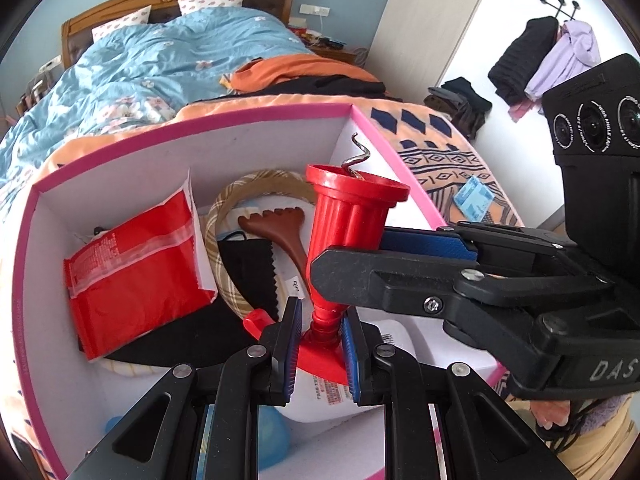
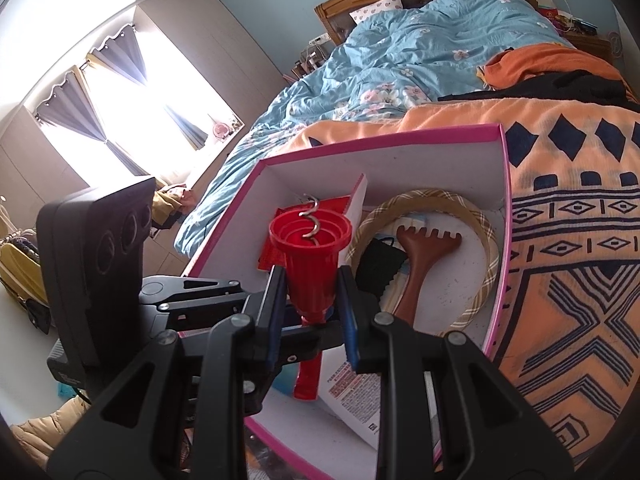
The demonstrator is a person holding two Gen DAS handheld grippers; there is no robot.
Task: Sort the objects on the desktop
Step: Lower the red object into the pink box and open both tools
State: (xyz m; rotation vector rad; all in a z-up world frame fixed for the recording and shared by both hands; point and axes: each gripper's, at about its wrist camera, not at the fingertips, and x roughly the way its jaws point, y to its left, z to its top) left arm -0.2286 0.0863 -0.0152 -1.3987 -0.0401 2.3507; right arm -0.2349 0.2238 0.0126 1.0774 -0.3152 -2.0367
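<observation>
Both grippers grasp the red corkscrew (image 1: 352, 216), which hangs above the pink box (image 1: 256, 114) on the bed. Its long axis runs from 6 to 12 o'clock in both views, with the metal spiral (image 1: 357, 156) at the top. The left gripper (image 1: 320, 336) is clenched on the thin neck at the lower end. The right gripper (image 2: 312, 292) clamps the ribbed body just above, entering the left view from 3 o'clock. The coming move probably lowers the corkscrew into the box.

Red corkscrew (image 1: 352, 216) upright over pink box (image 1: 256, 114)
</observation>
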